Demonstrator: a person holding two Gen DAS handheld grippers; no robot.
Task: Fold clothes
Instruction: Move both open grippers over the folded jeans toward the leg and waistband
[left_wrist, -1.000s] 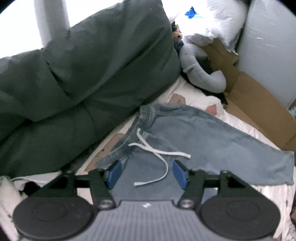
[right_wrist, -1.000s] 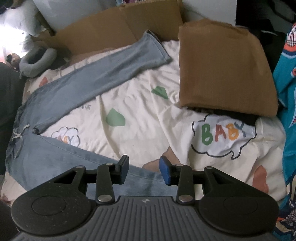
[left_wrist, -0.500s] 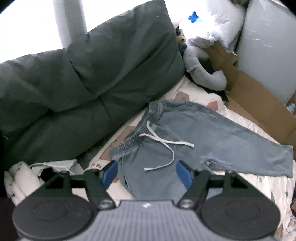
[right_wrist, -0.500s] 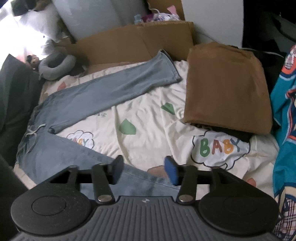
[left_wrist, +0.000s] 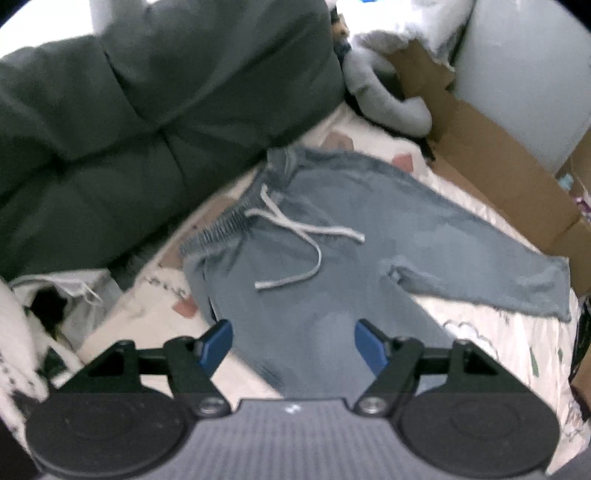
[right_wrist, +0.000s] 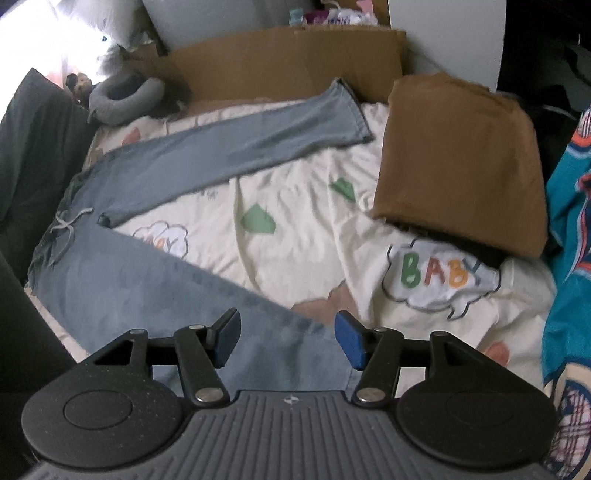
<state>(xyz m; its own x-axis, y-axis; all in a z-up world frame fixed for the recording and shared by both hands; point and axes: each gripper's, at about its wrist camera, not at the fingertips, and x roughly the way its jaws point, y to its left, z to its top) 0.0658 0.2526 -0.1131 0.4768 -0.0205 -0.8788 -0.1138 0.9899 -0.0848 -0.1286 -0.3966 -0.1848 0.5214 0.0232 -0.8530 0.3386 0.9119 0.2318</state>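
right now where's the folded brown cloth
In the right wrist view, the brown cloth lies at the sheet's right, beyond the BABY print, beside the pant cuff.

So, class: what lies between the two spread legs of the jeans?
Between the jeans' two legs lies only bare cream bedsheet with green shapes and a cloud print, seen in the right wrist view.

Soft, faded blue denim-look cloth on the drawstring trousers (left_wrist: 343, 258), with a white woven cord (left_wrist: 295, 229). Printed cream cotton bedsheet (right_wrist: 295, 206). Matt brown corrugated cardboard (right_wrist: 288, 62). Matt black plastic, blue rubbery pads on each tool.
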